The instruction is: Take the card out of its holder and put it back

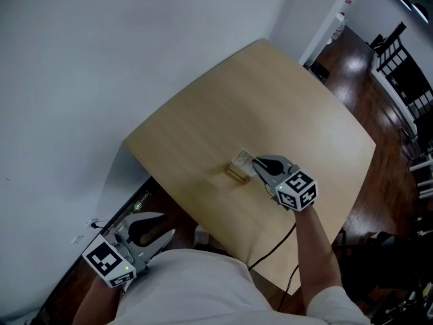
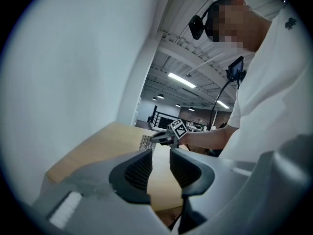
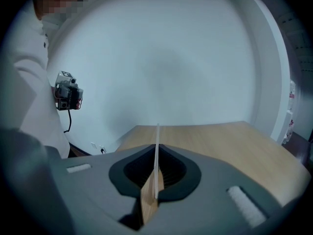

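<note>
One white card (image 1: 242,160) is standing on edge at its wooden holder (image 1: 236,173) near the middle of the table (image 1: 203,114). The right gripper (image 1: 256,164) is reaching in from four o'clock and pinching it, jaws clamped flat on it. The left gripper (image 1: 161,227) is hanging off the table at seven o'clock, jaws narrowly apart, gripping nothing.

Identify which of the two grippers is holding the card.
The right gripper, over the table, has its jaws shut on the thin white card. The left gripper sits off the table's edge, jaws apart and empty.
</note>
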